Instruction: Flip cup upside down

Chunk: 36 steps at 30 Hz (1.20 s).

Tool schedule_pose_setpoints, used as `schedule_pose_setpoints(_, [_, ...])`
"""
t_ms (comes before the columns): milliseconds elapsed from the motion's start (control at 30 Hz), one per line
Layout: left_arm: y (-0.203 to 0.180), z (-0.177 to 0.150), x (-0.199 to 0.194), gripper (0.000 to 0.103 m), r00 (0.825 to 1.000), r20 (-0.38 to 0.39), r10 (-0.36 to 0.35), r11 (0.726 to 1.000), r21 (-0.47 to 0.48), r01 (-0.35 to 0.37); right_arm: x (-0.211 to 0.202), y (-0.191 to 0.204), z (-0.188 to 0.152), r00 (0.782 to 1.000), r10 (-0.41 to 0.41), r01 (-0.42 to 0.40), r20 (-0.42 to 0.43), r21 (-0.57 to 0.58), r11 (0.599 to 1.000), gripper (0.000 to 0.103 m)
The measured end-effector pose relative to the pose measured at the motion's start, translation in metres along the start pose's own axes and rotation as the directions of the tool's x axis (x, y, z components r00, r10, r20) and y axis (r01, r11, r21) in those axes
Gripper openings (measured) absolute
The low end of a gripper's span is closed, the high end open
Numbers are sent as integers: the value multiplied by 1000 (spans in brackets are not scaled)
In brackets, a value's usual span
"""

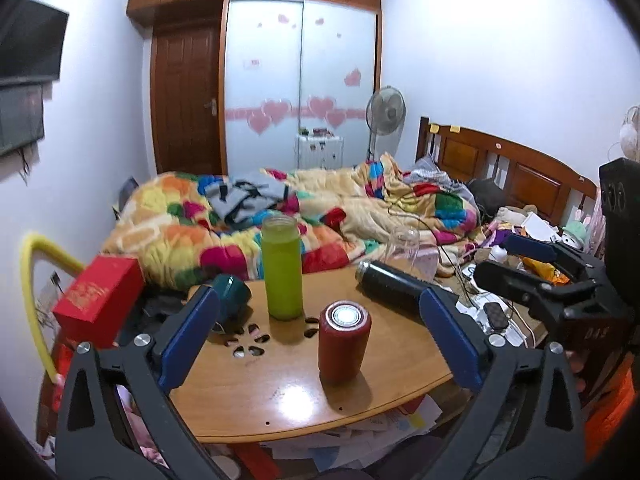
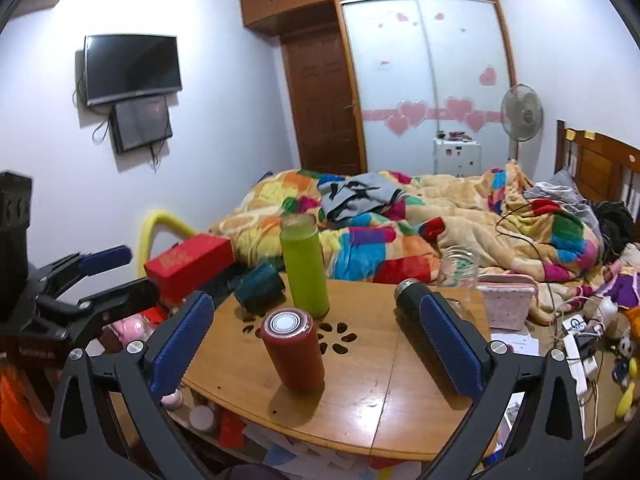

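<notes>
We hold both grippers, left [image 1: 320, 322] and right [image 2: 316, 334], jaws apart, the red cylindrical cup [image 1: 344, 342] upright on the wooden tabletop [image 1: 280, 392] between our jaws.

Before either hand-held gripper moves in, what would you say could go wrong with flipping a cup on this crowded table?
1. The red cup stands close in front of the tall green bottle; swinging it over could knock the bottle down.
2. The black flask lies on its side near the table edge and might roll off if bumped.
3. Both the left hand-held gripper and right hand-held gripper are open; a loose grip may drop the cup mid-flip.
</notes>
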<state>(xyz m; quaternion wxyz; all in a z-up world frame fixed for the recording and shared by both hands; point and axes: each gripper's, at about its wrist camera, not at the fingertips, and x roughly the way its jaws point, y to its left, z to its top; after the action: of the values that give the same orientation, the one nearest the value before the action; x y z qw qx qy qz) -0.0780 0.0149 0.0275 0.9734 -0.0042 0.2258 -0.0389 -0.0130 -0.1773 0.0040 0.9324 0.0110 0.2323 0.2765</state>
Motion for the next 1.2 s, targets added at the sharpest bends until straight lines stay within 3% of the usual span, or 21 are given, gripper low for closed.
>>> schedule_pose_setpoints(367, [-13,5,-34,103,996,72,42,999,-31,-40,-49,12,11,998,-32,33,63,-7,999,103])
schedule_pose_setpoints(1200, [-13,9,-17,103,994,81,71,997,-23,-69,-36,3,20,999,-15,14,46,11,1000,103])
